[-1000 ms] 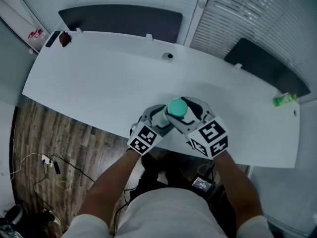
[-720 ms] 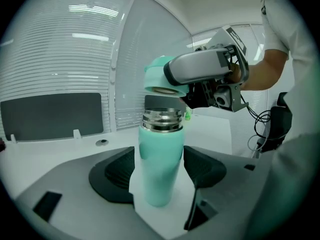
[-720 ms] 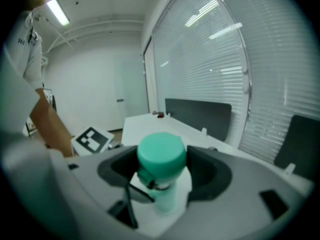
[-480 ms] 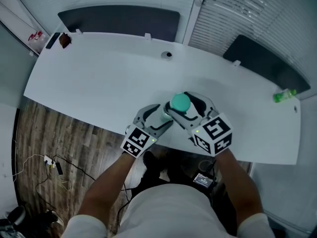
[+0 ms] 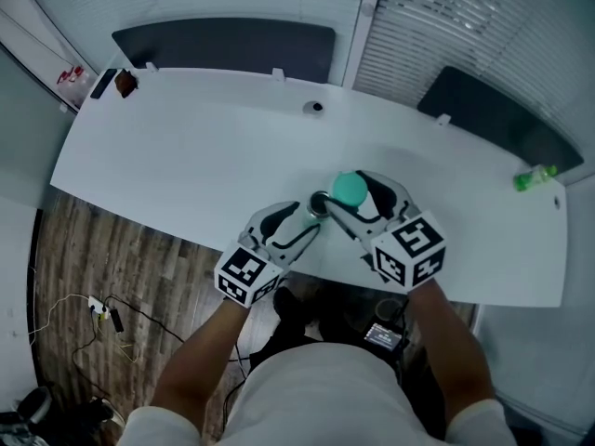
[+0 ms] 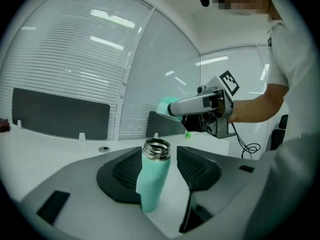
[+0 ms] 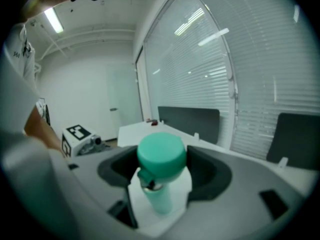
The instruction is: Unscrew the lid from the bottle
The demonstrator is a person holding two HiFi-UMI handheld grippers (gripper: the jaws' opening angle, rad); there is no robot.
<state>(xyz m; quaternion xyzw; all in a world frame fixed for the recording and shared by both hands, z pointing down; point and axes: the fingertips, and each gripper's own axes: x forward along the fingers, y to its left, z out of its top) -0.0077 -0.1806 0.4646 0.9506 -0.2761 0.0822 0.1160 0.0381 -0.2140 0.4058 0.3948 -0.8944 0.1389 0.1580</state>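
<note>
At desk [image 5: 186, 156] edge: right gripper [image 7: 160, 170] clamps lid [image 5: 350, 188], now off bottle [image 6: 151, 184]; left gripper [image 5: 311, 214] closing around bottle.

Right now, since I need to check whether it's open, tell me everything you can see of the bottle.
The bottle is a slim mint-green flask, matte-looking, with a bare ringed steel mouth, uncapped. It leans slightly between the pads of the left claw, whose jaws are closing; a gap shows beside one pad.
</note>
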